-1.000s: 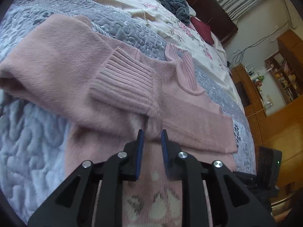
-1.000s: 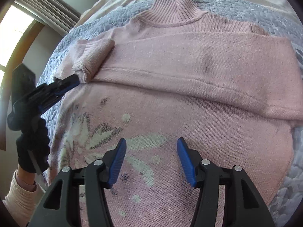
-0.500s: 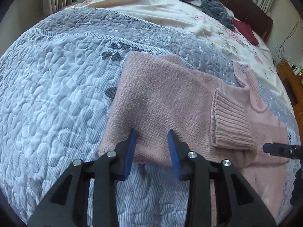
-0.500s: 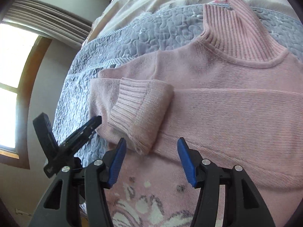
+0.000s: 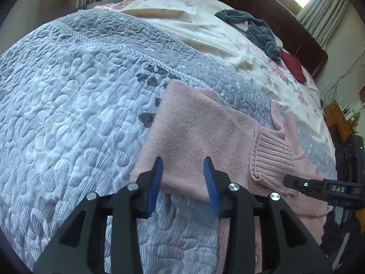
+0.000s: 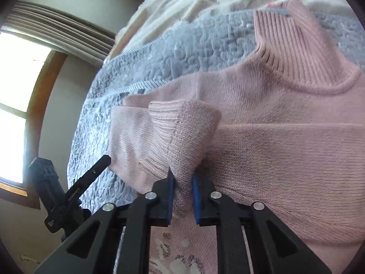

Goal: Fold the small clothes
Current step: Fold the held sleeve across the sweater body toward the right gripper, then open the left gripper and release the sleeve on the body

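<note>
A pink knit sweater lies flat on the grey quilted bedspread, its ribbed collar pointing away. One sleeve is folded across the chest, ending in a ribbed cuff. My left gripper is open, its blue pads straddling the near edge of the sleeve fold. My right gripper is shut on the cuff, with knit bunched between its pads. Each gripper shows in the other's view: the right gripper beside the cuff, the left gripper at the sleeve's outer end.
A cream floral sheet covers the far half of the bed, with a grey garment heap and a dark red item near the wooden headboard. Wooden furniture stands at the right. A window lies left.
My left gripper moved left from the sweater's chest to the sleeve fold and opened wider. My right gripper moved up from the patterned front to the cuff and shut on it.
</note>
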Demonstrator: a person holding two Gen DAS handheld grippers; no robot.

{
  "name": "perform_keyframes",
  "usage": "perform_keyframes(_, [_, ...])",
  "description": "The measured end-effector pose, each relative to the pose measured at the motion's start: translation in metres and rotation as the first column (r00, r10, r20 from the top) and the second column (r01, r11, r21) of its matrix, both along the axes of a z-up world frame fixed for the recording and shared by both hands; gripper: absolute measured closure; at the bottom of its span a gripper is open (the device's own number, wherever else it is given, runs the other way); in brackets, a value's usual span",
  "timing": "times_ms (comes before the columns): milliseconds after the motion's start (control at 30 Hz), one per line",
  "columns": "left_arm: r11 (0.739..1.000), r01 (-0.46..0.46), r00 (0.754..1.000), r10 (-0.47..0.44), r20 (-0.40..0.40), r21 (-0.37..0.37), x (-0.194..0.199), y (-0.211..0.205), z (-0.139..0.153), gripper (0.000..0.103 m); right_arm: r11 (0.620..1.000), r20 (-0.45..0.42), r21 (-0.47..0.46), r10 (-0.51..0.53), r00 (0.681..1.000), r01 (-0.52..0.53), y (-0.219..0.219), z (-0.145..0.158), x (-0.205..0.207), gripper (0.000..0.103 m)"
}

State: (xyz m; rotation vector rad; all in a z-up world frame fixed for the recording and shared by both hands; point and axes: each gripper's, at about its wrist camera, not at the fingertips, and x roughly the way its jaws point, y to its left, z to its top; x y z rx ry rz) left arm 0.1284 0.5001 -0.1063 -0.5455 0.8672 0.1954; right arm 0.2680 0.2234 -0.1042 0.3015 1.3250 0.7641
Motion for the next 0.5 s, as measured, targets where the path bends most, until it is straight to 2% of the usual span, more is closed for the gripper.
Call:
perform_keyframes(100, [1.0,0.007,1.0,-0.007,0.026,0.02,-0.002,-0.008,0.011,0.066,0.999,0.044,0.027,-0.037,0.998,0.035,-0.037,0.024,0.001,0.089])
perform_keyframes(233, [0.998,0.057,0.997,-0.058,0.049,0.023,0.006,-0.031,0.021,0.066,0.997,0.059,-0.009,-0.081,0.995,0.082,-0.087,0.033,0.005,0.089])
perform_keyframes(367, [0.99,0.138,0.989,-0.139,0.053,0.028,0.021,-0.067,0.022,0.063,0.986,0.07,-0.072,-0.147,0.987,0.152,-0.135,0.024,0.009,0.089])
perform_keyframes(500, [0.978,0.202,0.979,-0.203,0.019,0.056,0.038,-0.1,0.012,0.063,0.976,0.023,-0.123,-0.18,0.983,0.182,-0.161,-0.005,0.013,0.089])
